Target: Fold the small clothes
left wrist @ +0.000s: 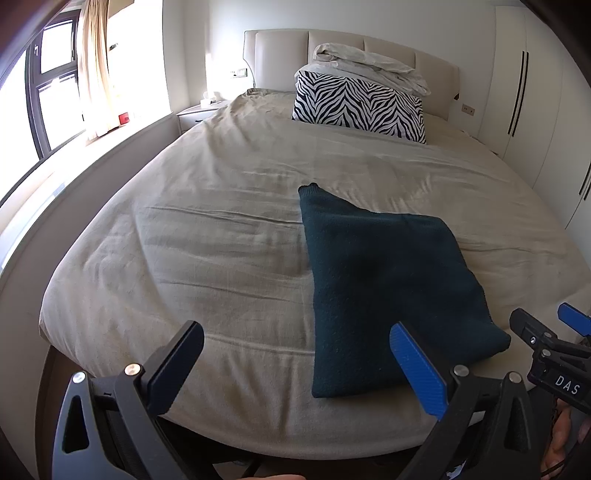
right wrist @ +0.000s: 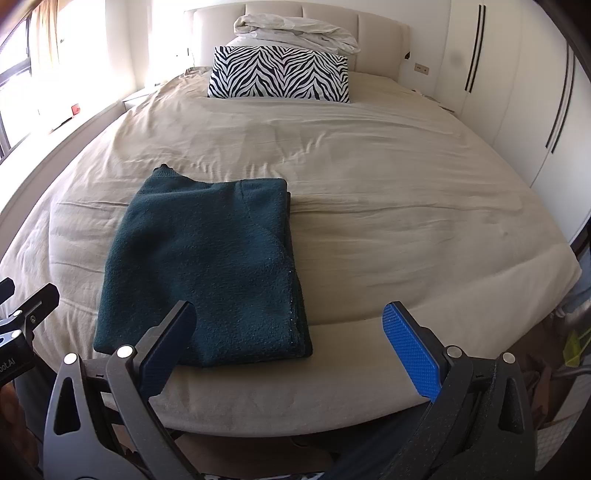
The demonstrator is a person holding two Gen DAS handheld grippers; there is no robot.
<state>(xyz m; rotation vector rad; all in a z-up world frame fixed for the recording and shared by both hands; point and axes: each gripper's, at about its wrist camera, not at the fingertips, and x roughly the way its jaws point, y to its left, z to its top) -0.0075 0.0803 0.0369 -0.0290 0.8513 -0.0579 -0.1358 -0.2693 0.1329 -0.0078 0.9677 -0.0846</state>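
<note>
Bedroom, daylit; wide bed with beige wrinkled cover [right wrist: 369,192] filling most of both views.

Item 1. Padded cream headboard [right wrist: 376,33] at the far end, against a white wall.

Item 2. Zebra-striped black-and-white rectangular pillow [right wrist: 279,74], standing on its long edge at the far end of the bed, right of centre in the left wrist view.

Item 3. Crumpled white bedding bundle [right wrist: 295,33], piled behind and above the striped pillow.

Item 4. Dark teal knitted garment, folded into a rough rectangle [right wrist: 207,266], lying flat on the cover near the bed's near edge; one ribbed corner pokes out at its far left. Layered edges show along its right side. Touched by neither gripper.

Item 5. Left gripper [left wrist: 295,365], black frame with blue pads, jaws spread wide, empty, held above the near edge of the bed; its right finger overlaps the garment's near edge in view, contact not evident.

Item 6. Right gripper [right wrist: 291,347], same make, jaws likewise spread wide and empty, near edge of bed, garment just beyond its left finger.

Item 7. White wardrobe doors with dark vertical handles [right wrist: 509,92], far right.

Item 8. Window with dark frame and pale curtain [left wrist: 55,92], far left; white bedside cabinet [left wrist: 195,112] beneath, beside the headboard.
</note>
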